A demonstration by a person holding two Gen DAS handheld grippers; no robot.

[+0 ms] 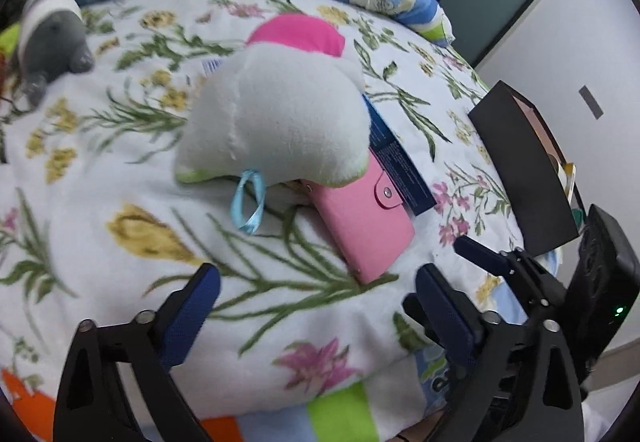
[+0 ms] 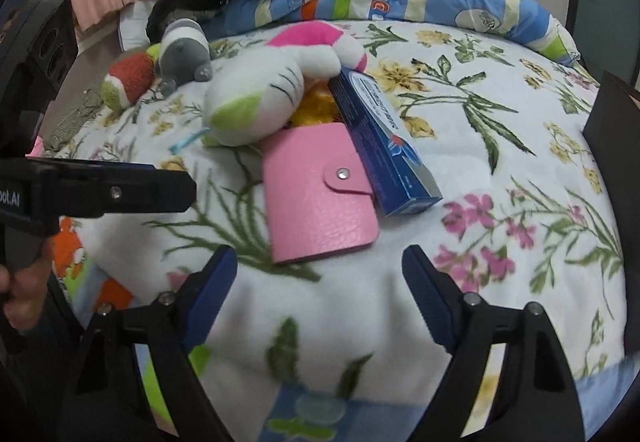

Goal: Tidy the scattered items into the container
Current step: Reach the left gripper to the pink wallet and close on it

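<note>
A pink snap-button wallet [image 2: 320,193] is seen flat on the flowered bed blanket [image 2: 500,161], touching a blue box [image 2: 384,145] and tucked under a white plush cat [image 2: 264,93]. Just short of the wallet, both the left tongs [image 1: 316,294] and right tongs [image 2: 320,274] are held apart, angled downward, nothing gripped.

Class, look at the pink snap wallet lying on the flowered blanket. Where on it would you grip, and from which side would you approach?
Grip the pink wallet across its near free corner, coming from the camera side with one finger slid under the edge. It lies flat; its far end is tucked under the white plush toy, and the blue box crowds its right side, so probably only the near edge is clear.
</note>
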